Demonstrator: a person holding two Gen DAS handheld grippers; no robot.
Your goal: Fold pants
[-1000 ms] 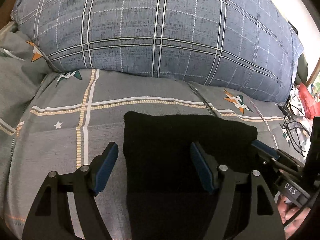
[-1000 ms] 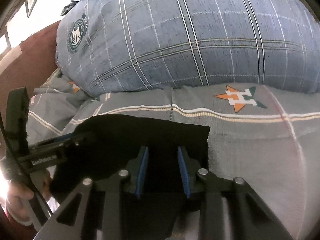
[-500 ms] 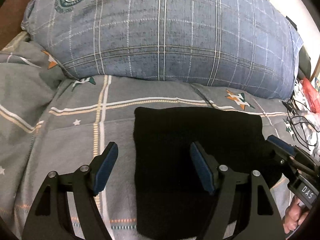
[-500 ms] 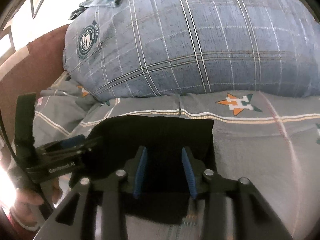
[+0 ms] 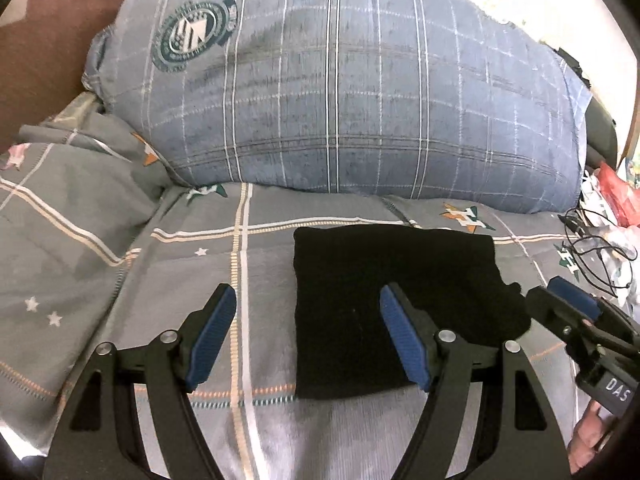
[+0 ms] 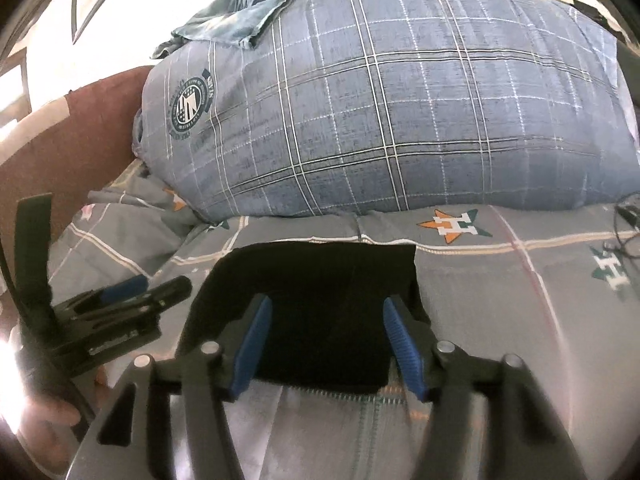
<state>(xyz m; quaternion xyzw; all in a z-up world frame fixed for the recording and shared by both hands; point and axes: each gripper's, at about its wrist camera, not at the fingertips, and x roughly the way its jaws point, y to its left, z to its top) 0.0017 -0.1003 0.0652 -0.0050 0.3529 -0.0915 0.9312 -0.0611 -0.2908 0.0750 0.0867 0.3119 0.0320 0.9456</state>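
Note:
The black pants (image 5: 384, 292) lie folded into a flat rectangle on the grey plaid bedsheet (image 5: 200, 280). They also show in the right wrist view (image 6: 320, 304). My left gripper (image 5: 308, 336) is open and empty above the pants' left edge; it also appears at the left of the right wrist view (image 6: 136, 292). My right gripper (image 6: 328, 344) is open and empty above the pants' near right part; it appears at the right of the left wrist view (image 5: 568, 304).
A large blue plaid pillow (image 5: 340, 92) lies behind the pants. A light blue cloth (image 6: 232, 20) rests on top of it. Black cables (image 5: 592, 248) and a red bag (image 5: 616, 196) lie at the bed's right edge. A brown headboard (image 5: 44, 48) stands at left.
My right gripper opened and let go of the pants. Both grippers pulled back and up from the pants, which now lie flat.

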